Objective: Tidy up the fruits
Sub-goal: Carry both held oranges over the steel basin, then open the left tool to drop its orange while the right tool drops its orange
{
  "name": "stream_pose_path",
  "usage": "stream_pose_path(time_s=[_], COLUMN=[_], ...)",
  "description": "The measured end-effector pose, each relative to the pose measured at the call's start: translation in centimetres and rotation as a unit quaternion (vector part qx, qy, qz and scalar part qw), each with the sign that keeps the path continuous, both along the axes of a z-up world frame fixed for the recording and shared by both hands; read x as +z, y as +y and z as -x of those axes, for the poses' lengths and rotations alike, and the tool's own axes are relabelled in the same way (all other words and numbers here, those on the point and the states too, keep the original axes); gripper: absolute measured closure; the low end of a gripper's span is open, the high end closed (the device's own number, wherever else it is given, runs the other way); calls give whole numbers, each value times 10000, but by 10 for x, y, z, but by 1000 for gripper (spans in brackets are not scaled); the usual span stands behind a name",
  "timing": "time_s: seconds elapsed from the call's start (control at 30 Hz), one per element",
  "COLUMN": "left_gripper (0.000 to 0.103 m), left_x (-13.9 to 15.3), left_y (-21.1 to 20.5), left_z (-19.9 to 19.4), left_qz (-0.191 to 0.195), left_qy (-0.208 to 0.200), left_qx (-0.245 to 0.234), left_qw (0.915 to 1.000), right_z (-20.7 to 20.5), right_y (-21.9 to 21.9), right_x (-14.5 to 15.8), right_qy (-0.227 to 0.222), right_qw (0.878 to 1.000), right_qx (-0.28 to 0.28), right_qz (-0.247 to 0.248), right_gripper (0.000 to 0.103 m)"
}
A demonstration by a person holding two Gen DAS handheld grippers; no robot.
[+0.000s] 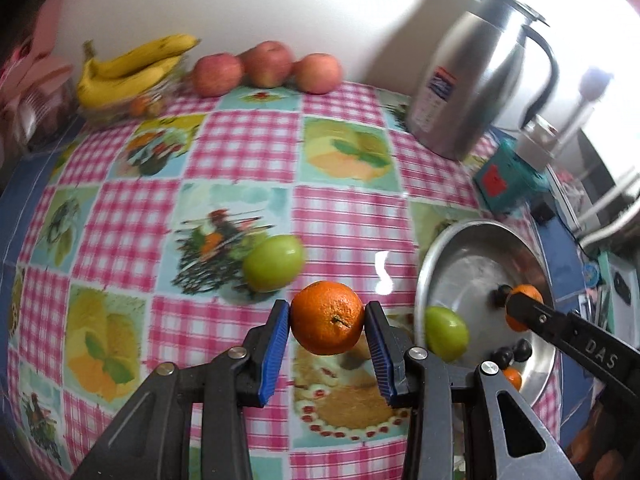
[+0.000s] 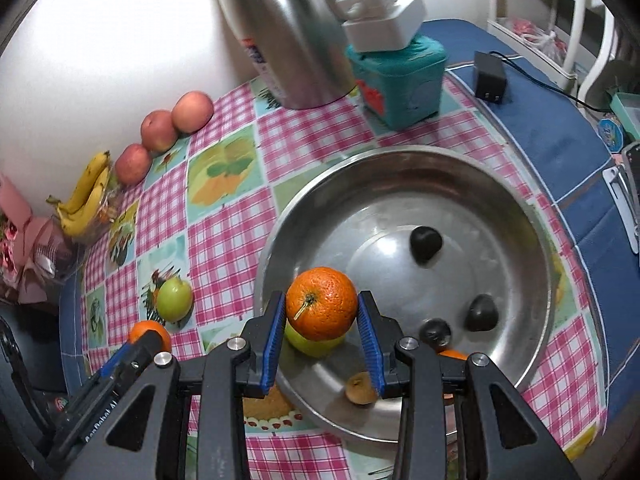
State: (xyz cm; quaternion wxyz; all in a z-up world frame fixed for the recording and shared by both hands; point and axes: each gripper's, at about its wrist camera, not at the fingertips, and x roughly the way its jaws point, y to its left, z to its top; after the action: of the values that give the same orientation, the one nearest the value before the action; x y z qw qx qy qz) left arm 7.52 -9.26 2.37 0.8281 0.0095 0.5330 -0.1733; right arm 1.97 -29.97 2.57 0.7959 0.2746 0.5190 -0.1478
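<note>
Oranges in both sets of tongs, and we have a fine look at each: the left tongs are clamped on an orange with pebbled, bright skin and a short stem stub facing us, blue pads pressing either side, and it hangs above the tabletop just left of the steel basin. The right tongs grip a second orange, same dimpled rind, a little stem poking out at its lower left, and this one is carried over the basin's near-left part. Let's count. Two oranges held, and a sliver of a third orange peeks out behind the right tongs inside the basin. Green apples, two: one green apple sits out on the checked cloth, well clear of the rim, and another green apple lies in the basin directly below the right-hand orange. Three red apples line up along the wall at the far edge, and beside them a bunch of bananas rests on a clear glass bowl with some small fruit inside that we cannot make out. Back in the basin we see three small dark fruits scattered over the bottom and one small brownish fruit near the front wall. Behind it all stands one steel jug with a black handle, and next to it one teal box carrying a white block.
</note>
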Motion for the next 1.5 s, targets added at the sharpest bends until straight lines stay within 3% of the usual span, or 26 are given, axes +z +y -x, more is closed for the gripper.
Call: stream_pose_path(time_s=[0.33, 0.6, 1.27, 1.5], left_gripper=[62, 62, 61, 53], left_x=[4, -13, -27, -24], left_y=[-75, -117, -128, -127], left_z=[11, 15, 17, 18], left_qz=[-44, -176, -331, -346], left_qy=[-266, -338, -305, -362], left_qx=[-843, -1284, -1421, -1411], left_qw=[9961, 9910, 9888, 9887], right_z=[13, 26, 33, 32], right_y=[-40, -69, -82, -81], right_x=[-10, -24, -38, -33], right_qy=[-17, 216, 543, 597], right_qw=[9987, 9951, 9916, 9917], right_qx=[-480, -966, -1175, -1135], right_qz=[-154, -54, -81, 13], right_gripper=[65, 65, 65, 65])
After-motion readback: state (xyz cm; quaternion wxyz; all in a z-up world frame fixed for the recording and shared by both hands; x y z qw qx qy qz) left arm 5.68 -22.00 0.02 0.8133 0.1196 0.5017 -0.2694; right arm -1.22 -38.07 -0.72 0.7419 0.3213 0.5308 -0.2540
